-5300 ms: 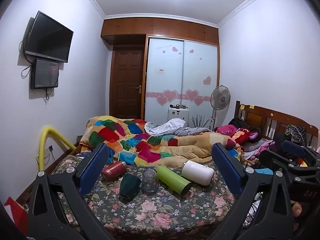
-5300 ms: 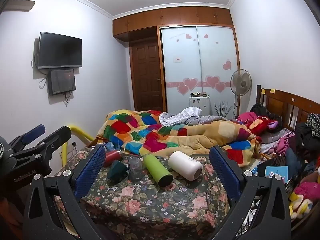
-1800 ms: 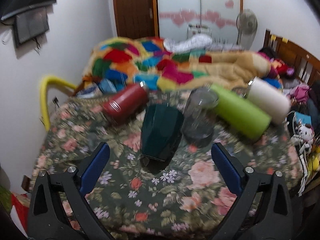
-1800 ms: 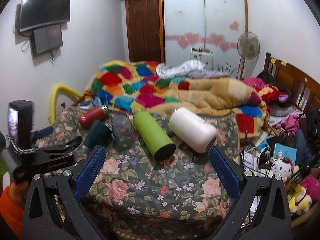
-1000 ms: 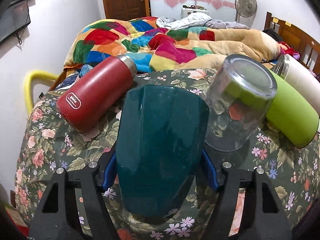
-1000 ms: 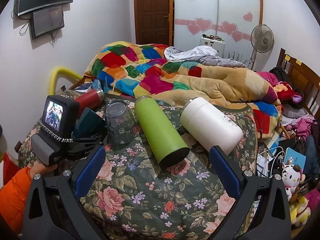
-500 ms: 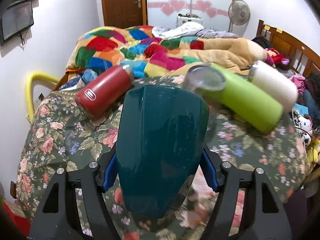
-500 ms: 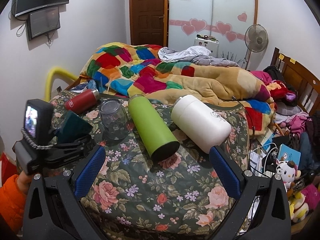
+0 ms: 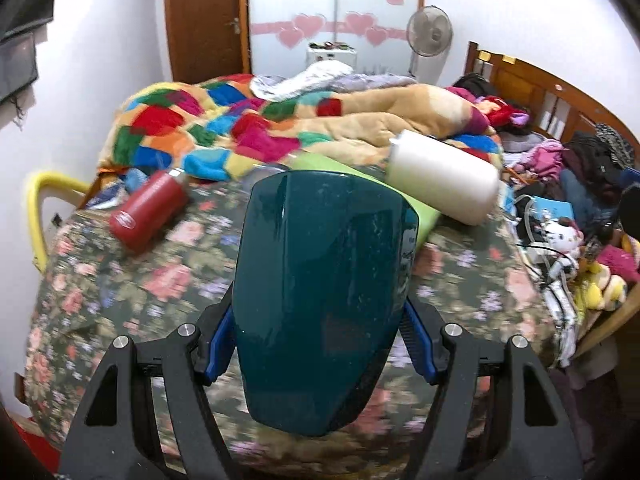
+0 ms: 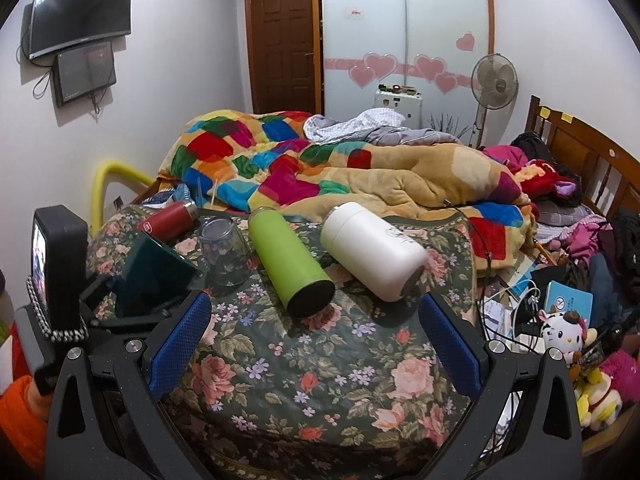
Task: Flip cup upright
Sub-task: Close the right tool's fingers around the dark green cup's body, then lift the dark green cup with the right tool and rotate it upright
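My left gripper (image 9: 318,344) is shut on a dark green cup (image 9: 324,300) and holds it lifted above the floral bedspread (image 9: 120,280), its closed base pointing away from the camera. The right wrist view shows the same green cup (image 10: 154,276) tilted in the left gripper at the left. My right gripper (image 10: 316,336) is open and empty, over the floral bedspread (image 10: 320,380) in front of the bottles. A clear glass cup (image 10: 226,250) stands upside down beside the green cup.
A red bottle (image 10: 172,220), a lime-green bottle (image 10: 290,266) and a white bottle (image 10: 372,250) lie on their sides on the bedspread. A patchwork quilt (image 10: 320,172) is piled behind them. Clutter and soft toys (image 10: 560,332) sit at the right bed edge.
My left gripper has raised the green cup further off the bedspread and moved it back and right; the glass cup is now hidden behind it. The right gripper has barely moved.
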### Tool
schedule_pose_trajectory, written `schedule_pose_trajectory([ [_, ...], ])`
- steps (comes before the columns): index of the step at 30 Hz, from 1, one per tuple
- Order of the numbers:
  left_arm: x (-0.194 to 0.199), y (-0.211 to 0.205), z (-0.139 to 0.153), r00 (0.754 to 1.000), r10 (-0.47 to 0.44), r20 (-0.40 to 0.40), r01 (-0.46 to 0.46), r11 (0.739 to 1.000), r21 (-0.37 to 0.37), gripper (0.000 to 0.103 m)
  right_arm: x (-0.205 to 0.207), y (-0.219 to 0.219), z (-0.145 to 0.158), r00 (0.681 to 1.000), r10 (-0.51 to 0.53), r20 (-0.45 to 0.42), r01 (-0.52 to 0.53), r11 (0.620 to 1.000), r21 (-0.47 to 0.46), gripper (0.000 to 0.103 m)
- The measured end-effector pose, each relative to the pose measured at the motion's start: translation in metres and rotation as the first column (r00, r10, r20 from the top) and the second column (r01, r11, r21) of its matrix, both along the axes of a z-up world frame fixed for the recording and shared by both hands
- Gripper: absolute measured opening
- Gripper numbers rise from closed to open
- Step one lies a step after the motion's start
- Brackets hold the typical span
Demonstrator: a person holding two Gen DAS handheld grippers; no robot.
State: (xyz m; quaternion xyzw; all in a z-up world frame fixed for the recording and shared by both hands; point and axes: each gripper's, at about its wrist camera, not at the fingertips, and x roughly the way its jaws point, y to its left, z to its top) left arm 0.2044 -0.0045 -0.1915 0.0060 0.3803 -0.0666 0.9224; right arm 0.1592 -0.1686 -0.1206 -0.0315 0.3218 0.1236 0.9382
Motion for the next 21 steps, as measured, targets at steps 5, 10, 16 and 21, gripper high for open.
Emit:
schedule_pose_trajectory([
  [5, 0.002, -0.033, -0.021, 0.998, -0.039, -0.048, 0.039, 0.999, -0.016, 0.07, -0.002, -0.016, -0.003, 1.0, -0.028, -0.006, 0.028, 1.0, 0.002, 0.103],
  [10, 0.009, -0.053, -0.053, 0.991, -0.044, -0.127, 0.043, 0.999, -0.011, 0.07, -0.002, -0.028, -0.014, 0.998, -0.041, -0.036, 0.041, 0.999, -0.001, 0.103],
  [16, 0.011, -0.061, -0.073, 0.987, -0.023, -0.159, 0.021, 1.0, -0.01, 0.07, -0.002, -0.033, -0.026, 0.997, -0.045, -0.065, 0.043, 0.998, -0.035, 0.103],
  [21, 0.014, -0.065, -0.073, 0.989, -0.024, -0.144, 0.025, 1.0, 0.006, 0.07, 0.004, -0.034, -0.033, 0.994, -0.051, -0.096, 0.048, 0.998, -0.033, 0.103],
])
